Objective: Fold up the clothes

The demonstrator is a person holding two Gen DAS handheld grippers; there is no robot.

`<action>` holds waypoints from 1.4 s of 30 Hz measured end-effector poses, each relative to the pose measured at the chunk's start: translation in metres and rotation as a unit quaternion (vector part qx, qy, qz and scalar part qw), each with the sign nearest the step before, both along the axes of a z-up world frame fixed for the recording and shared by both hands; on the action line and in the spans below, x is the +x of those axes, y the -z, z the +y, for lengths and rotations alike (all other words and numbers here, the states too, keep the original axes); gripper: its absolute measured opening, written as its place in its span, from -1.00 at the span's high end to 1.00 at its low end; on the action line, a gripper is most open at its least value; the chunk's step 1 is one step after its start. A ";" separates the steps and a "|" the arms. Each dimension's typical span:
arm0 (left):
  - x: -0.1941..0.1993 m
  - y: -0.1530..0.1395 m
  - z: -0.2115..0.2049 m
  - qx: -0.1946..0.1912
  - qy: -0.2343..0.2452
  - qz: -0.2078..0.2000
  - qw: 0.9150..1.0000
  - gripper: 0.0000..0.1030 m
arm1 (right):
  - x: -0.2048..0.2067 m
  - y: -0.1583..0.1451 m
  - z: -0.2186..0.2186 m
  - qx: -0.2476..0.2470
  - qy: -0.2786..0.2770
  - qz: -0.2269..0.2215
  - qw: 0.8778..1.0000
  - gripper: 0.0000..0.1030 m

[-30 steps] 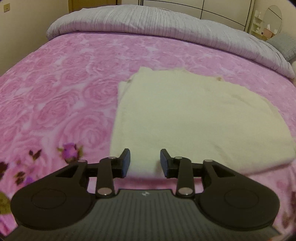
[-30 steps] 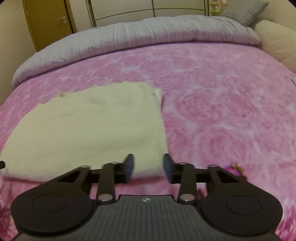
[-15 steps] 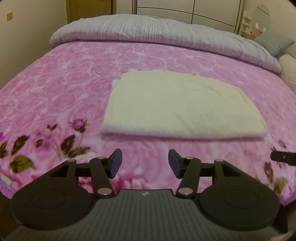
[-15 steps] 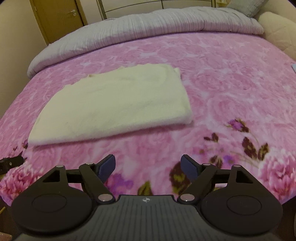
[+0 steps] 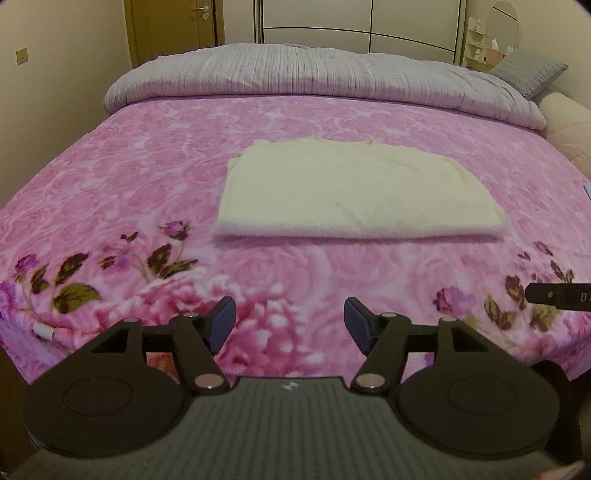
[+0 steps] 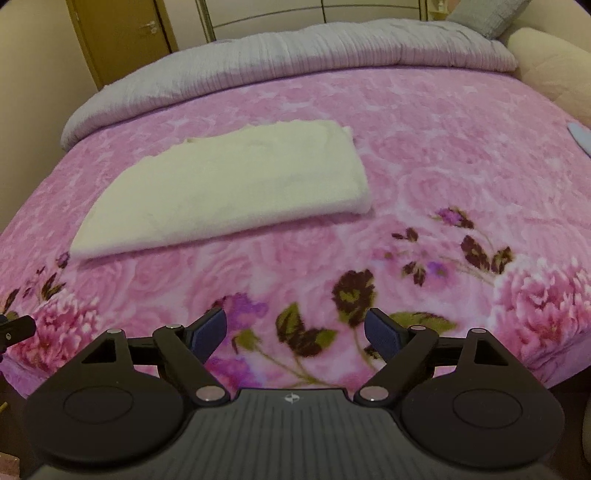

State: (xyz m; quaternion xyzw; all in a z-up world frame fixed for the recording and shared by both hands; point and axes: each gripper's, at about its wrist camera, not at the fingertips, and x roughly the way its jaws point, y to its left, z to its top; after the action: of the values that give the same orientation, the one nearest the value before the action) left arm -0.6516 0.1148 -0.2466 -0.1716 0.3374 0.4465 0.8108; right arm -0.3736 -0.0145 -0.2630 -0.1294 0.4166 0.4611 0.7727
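Note:
A cream fluffy garment [image 5: 354, 194] lies folded into a flat rectangle in the middle of the pink floral blanket [image 5: 147, 192]; the right wrist view shows the same garment [image 6: 229, 188] up and to the left. My left gripper [image 5: 290, 325] is open and holds nothing, hovering over the blanket's near edge well short of the garment. My right gripper [image 6: 295, 332] is open and holds nothing too, over the flower print at the bed's front edge. A tip of the right gripper [image 5: 557, 293] shows at the right edge of the left wrist view.
A grey duvet [image 5: 314, 81] is rolled along the far side of the bed. A grey pillow [image 5: 528, 72] and a beige cushion [image 6: 554, 70] sit at the far right. A wooden door [image 6: 122, 37] and wardrobe doors [image 5: 351, 26] stand behind. The bed's front edge [image 5: 22, 373] drops off below my grippers.
Both grippers have pulled back from the garment's near edge toward the bed's front edge and opened wider. The folded garment stays flat on the blanket.

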 end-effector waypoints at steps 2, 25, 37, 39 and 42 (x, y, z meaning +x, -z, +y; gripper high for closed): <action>-0.002 -0.004 -0.005 0.006 0.000 -0.002 1.000 -0.20 | -0.003 -0.006 -0.003 0.008 -0.002 -0.005 1.000 -0.65; 0.001 -0.017 -0.007 0.021 0.004 -0.009 1.000 -0.28 | -0.011 -0.028 -0.001 0.027 -0.017 -0.033 0.999 -0.67; 0.006 0.014 0.030 -0.026 -0.011 -0.004 1.000 -0.29 | -0.004 -0.003 0.033 -0.015 -0.026 -0.026 0.999 -0.67; 0.009 0.020 0.040 -0.033 -0.012 -0.003 0.999 -0.30 | 0.002 0.003 0.038 -0.011 -0.019 -0.019 1.000 -0.67; 0.016 0.030 0.055 -0.044 -0.013 -0.001 0.999 -0.30 | 0.016 0.010 0.041 0.016 -0.003 0.001 1.000 -0.66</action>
State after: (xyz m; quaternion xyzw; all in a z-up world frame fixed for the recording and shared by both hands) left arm -0.6354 0.1701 -0.2762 -0.2114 0.3536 0.4414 0.7971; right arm -0.3573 0.0267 -0.2728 -0.1176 0.4099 0.4698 0.7730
